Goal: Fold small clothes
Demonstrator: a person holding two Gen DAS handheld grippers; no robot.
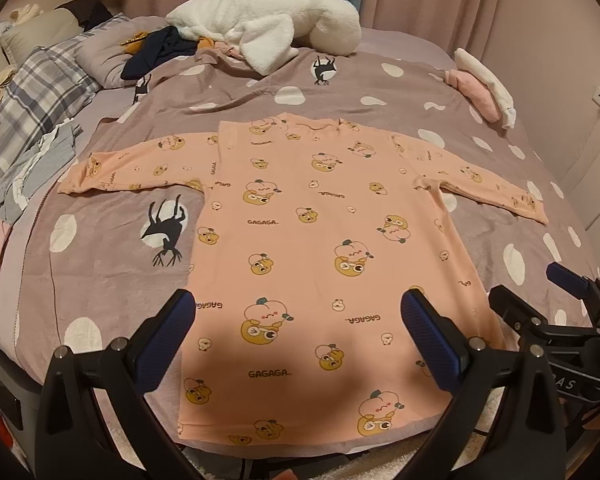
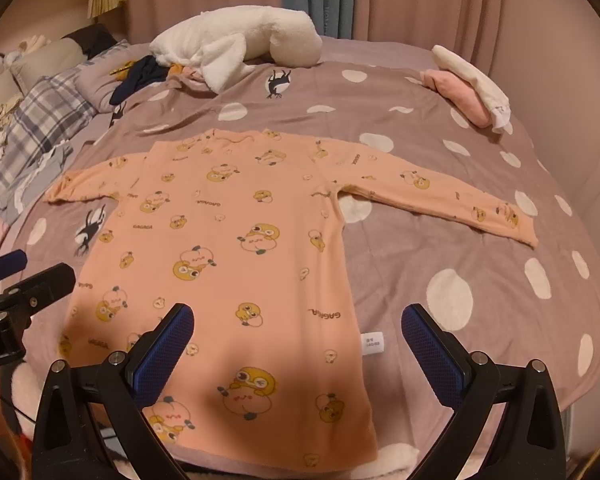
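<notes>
Peach shirt [image 1: 320,220] printed "GAGAGA" lies flat on spotted bedspread [image 1: 500,240].

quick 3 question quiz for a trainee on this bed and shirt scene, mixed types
1. True or false: the pink shirt lies flat with both sleeves spread out.
2. Which gripper has the shirt's white side label between its open fingers? A left gripper B right gripper
3. Fill in: the folded pink and white clothes sit at the bed's far ____ corner.

Key: 1 true; 2 B; 3 right
</notes>
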